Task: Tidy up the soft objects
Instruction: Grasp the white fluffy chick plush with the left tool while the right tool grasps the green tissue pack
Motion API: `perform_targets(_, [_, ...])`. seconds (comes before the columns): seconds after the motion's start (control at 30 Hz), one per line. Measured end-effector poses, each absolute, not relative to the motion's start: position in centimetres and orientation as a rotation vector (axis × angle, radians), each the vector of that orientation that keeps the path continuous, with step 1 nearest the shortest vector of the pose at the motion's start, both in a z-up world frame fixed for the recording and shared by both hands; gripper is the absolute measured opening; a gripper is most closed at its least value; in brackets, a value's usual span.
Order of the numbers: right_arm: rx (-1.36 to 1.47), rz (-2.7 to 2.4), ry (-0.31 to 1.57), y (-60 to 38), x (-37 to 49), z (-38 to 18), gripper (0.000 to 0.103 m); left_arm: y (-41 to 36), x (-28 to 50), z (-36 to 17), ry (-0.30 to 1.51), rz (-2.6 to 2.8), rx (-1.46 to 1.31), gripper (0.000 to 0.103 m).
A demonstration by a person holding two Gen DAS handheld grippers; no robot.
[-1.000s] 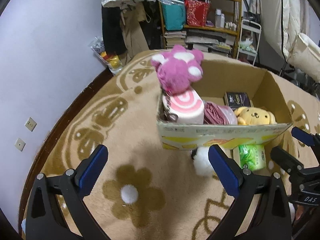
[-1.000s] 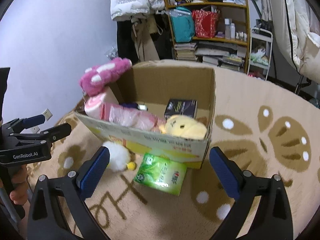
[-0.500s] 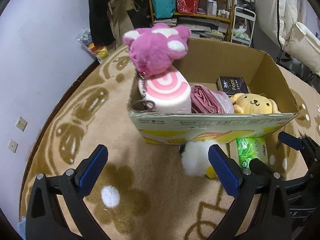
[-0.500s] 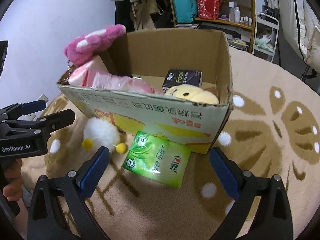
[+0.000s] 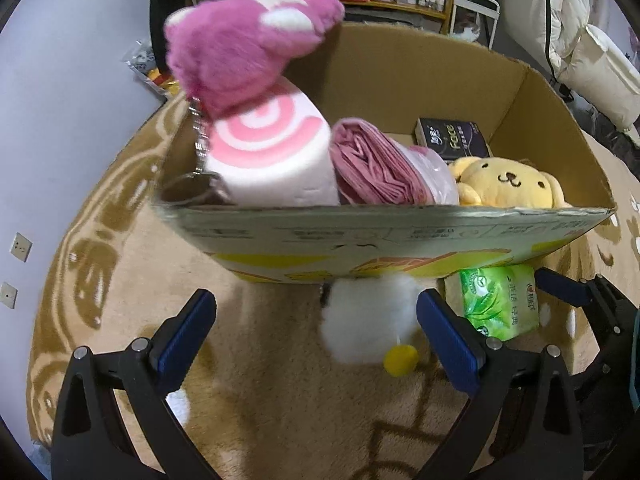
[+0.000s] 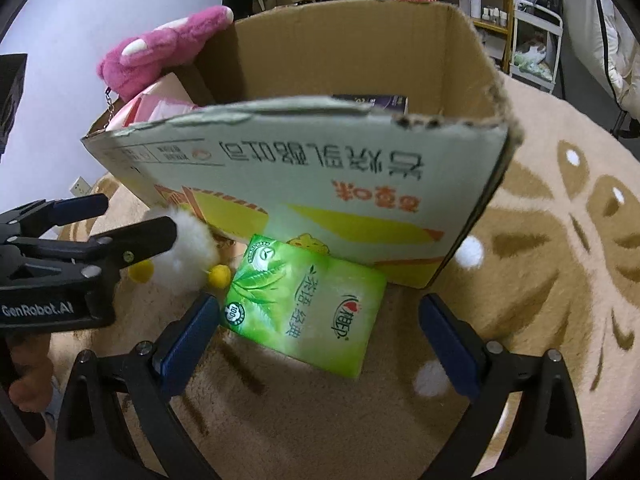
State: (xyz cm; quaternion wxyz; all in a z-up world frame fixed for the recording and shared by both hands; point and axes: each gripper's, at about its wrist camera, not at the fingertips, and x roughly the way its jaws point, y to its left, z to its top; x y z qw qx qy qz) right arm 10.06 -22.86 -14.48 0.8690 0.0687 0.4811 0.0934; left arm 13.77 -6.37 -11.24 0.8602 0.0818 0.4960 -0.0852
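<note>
The fingers of the left gripper (image 5: 316, 330) are spread wide and hold nothing, their blue pads flanking a fluffy white pompom toy (image 5: 366, 316) with round yellow feet that lies on the shaggy tan carpet (image 5: 260, 400) against the near wall of the cardboard box (image 5: 380, 236). The right gripper (image 6: 320, 334) is likewise wide and empty, over a glossy green tissue pack (image 6: 304, 308) lying flat just beside the toy at the box's near edge. Inside the box sit a furry pink plush (image 5: 240, 48), a pink-swirl roll cushion (image 5: 272, 160), a folded mauve cloth (image 5: 380, 168), a yellow plush dog (image 5: 508, 184) and a dark carton (image 5: 452, 138). Compared with a second ago, both grippers have come closer and lower to the box front
</note>
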Motion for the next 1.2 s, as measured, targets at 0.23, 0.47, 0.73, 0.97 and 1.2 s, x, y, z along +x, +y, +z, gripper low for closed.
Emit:
perform_targets(0.23, [0.149,0.219,1.009,-22.8,10.3,-15.0,0.103,-7.1,14.4,-12.9,1.082,-0.2,0.177,0.1])
perform_targets(0.47, [0.152,0.225,1.01,-23.3,10.2,-15.0,0.103,-7.7,15.0,-13.9,1.104,-0.205,0.2,0.1])
perform_targets(0.73, [0.117,0.218,1.006,-22.4,10.1,-15.1,0.103,-7.9,15.7,-14.9,1.131,-0.207,0.188,0.099])
perform_targets(0.97, [0.09,0.204,1.004,-21.7,10.4,-15.5,0.103,-7.5,15.9,-15.7,1.161,-0.22,0.163,0.072])
perform_targets(1.2, [0.066,0.202,1.001,-21.2,9.9,-15.4,0.089,-6.2,16.0,-16.3,1.21,-0.201,0.115,0.044])
